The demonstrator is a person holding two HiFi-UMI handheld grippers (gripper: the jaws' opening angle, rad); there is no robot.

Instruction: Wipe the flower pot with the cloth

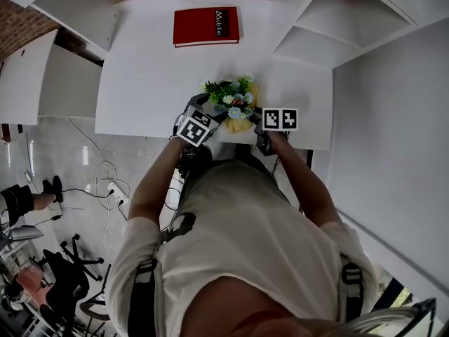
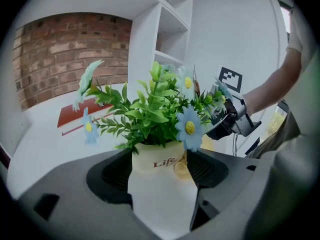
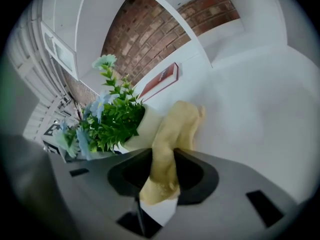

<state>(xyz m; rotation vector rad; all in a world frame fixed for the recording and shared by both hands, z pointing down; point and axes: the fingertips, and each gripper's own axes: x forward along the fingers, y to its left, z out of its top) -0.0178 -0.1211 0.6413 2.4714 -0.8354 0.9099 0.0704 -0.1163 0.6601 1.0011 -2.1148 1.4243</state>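
Gripping the flower pot point(image 2: 160, 196) from both sides, the left gripper point(image 2: 160, 168) has its jaws closed partway onto the white body, and each dark pad presses against one flank just below the red lettering. Green leaves and pale blue flowers point(image 2: 189, 128) with yellow centres rise out of the pot and fill the middle of the left gripper view.

In the head view the pot's flowers point(image 1: 231, 97) sit over the near edge of the white table point(image 1: 140, 83), between the left gripper point(image 1: 205, 116) and the right gripper point(image 1: 261, 123). Whether the pot's base rests on the tabletop cannot be told.

The right gripper point(image 3: 162, 173) has its jaws drawn in on the yellow cloth point(image 3: 172, 131), which is pinched between the pads. The cloth's free end reaches up out of the jaws and lies against the right side of the pot point(image 3: 144, 129), touching it. In the head view the cloth point(image 1: 238, 125) shows as a yellow patch on the near side of the flowers, between the two marker cubes.

A red book point(image 1: 206, 26) lies flat at the far side of the table, well apart from the pot. White shelves point(image 1: 330, 27) stand at the far right, with a brick wall point(image 2: 60, 54) behind the table.
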